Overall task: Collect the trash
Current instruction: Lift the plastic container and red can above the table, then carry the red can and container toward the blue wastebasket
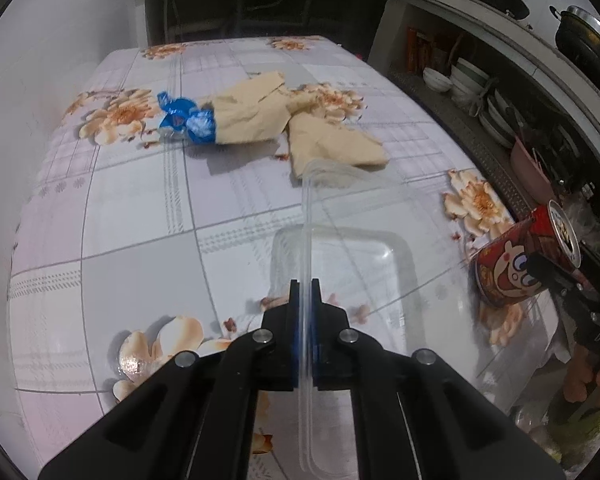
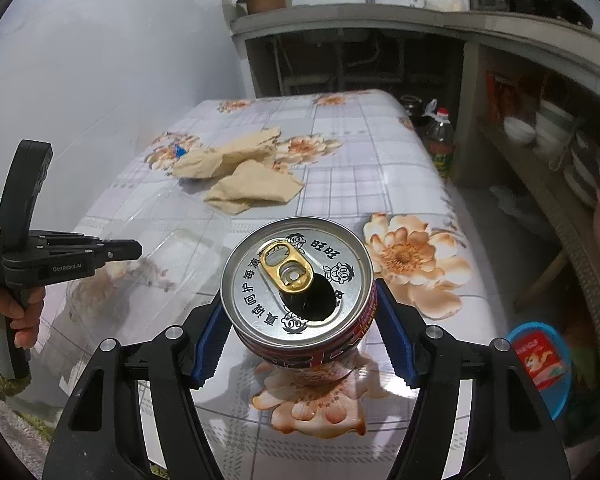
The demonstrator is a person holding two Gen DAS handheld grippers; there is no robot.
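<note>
On the table (image 1: 148,216) lie two tan paper napkins (image 1: 256,114), one blue wrapper (image 1: 186,118) beside them, one clear plastic container (image 1: 340,264) and one red can (image 2: 300,280).

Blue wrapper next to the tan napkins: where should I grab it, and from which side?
Pinch the blue wrapper at a crumpled raised fold, probably from above on its left end. Its right end touches the tan napkins, so a grip there could catch paper too.

Blue wrapper (image 2: 179,150) is mostly hidden behind crumpled napkins (image 2: 236,160) (right wrist view); clear container (image 1: 340,280) runs off the frame's bottom edge.
</note>
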